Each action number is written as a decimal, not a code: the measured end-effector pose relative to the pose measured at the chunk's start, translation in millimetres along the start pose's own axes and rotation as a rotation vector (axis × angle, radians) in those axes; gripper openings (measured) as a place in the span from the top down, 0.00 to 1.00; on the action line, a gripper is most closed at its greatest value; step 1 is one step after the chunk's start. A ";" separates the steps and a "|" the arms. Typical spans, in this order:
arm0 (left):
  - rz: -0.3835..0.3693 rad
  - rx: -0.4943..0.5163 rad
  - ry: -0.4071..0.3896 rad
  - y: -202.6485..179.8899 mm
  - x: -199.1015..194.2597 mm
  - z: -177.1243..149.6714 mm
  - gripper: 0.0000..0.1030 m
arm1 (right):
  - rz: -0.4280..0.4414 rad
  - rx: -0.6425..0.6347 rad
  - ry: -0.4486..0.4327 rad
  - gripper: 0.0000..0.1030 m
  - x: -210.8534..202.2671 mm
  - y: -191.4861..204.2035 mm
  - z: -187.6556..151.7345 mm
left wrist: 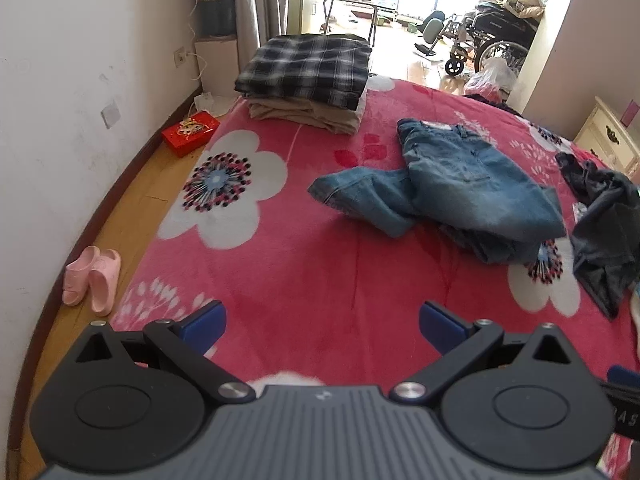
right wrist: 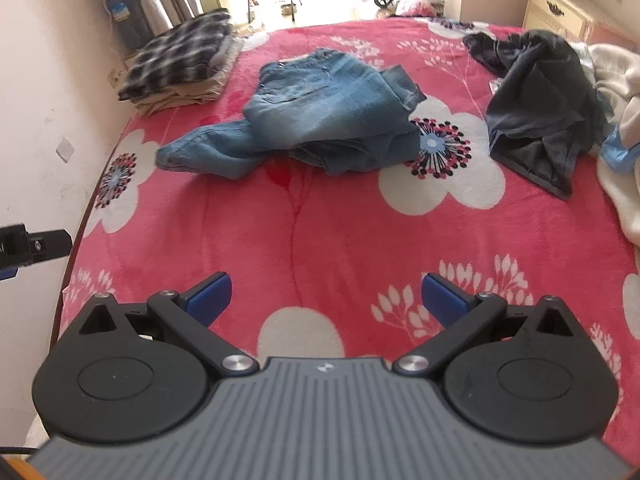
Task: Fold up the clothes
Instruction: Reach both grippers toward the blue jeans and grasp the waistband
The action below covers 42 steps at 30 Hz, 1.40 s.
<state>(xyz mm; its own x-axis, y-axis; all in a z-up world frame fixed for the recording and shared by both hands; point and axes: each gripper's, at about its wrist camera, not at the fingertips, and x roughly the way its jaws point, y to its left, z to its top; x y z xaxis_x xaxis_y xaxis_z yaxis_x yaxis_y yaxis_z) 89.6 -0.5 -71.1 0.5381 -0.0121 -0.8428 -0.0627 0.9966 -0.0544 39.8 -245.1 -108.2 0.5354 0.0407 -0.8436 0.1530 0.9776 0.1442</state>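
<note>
A crumpled pair of blue jeans (left wrist: 448, 188) lies in the middle of the bed's red floral blanket (left wrist: 312, 280); the jeans also show in the right wrist view (right wrist: 320, 120). A dark crumpled garment (left wrist: 604, 220) lies to their right, also in the right wrist view (right wrist: 548, 108). A folded stack with a black-and-white plaid piece on top (left wrist: 308, 76) sits at the far left corner of the bed, also in the right wrist view (right wrist: 180, 64). My left gripper (left wrist: 322, 326) is open and empty above the near blanket. My right gripper (right wrist: 326, 298) is open and empty, well short of the jeans.
White and light blue fabric (right wrist: 616, 120) lies at the bed's right edge. A wall runs along the left, with pink slippers (left wrist: 92, 278) and a red box (left wrist: 190, 132) on the floor strip. A cream nightstand (left wrist: 608, 136) stands at the far right. A wheelchair (left wrist: 492, 40) stands beyond the doorway.
</note>
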 end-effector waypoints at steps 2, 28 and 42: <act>-0.004 -0.002 -0.002 -5.2 16.9 11.1 0.00 | -0.007 0.008 0.007 0.01 11.6 -7.4 9.1; -0.120 0.145 0.030 -77.7 237.6 132.3 0.60 | 0.159 -0.100 -0.005 0.60 265.2 -43.6 247.2; -0.363 0.085 0.013 -71.2 194.0 153.2 0.23 | 0.495 -0.300 0.003 0.85 216.6 -2.3 152.4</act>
<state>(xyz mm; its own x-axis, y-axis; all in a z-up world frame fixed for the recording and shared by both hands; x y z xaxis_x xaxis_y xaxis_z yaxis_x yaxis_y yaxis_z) 327.3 -61.2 -148.7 0.5015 -0.3661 -0.7839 0.2002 0.9306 -0.3065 282.0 -269.9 -212.5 0.4805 0.5085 -0.7146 -0.3579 0.8575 0.3696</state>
